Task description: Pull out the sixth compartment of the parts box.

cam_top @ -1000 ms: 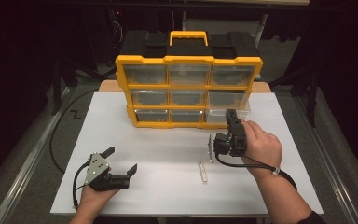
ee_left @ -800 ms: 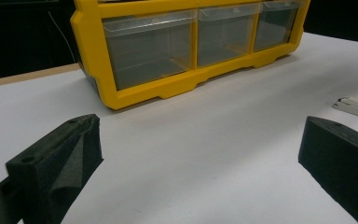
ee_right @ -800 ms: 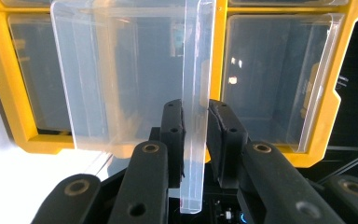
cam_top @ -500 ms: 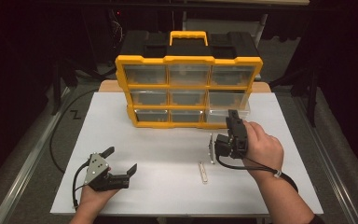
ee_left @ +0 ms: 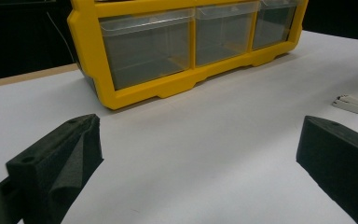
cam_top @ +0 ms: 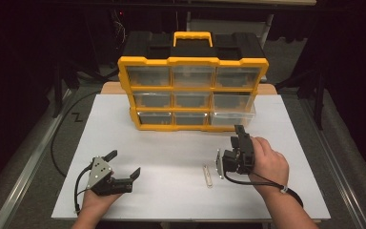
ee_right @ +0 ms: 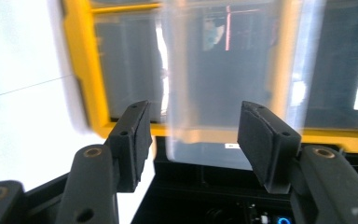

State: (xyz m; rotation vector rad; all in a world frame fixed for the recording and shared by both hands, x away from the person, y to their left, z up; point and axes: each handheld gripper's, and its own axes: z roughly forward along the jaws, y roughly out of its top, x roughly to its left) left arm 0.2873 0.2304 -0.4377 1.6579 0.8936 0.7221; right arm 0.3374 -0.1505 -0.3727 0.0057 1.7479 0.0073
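Yellow organizer [cam_top: 193, 93] stands upright at the far middle of the white desk [cam_top: 171, 157], three rows of clear drawers facing me. Bottom-right drawer [cam_top: 232, 113] sits pulled partway out of its slot.

My right gripper [cam_top: 236, 150] is just in front of that drawer, rolled on its side, jaws parted and holding nothing; in the right gripper view the clear drawer front [ee_right: 223, 93] lies beyond and between the two pads, apart from them.

My left gripper [cam_top: 119, 171] rests near the desk's front left, jaws wide, empty.

A small pale strip [cam_top: 208, 175] lies flat on the desk beside my right hand [cam_top: 267, 164].
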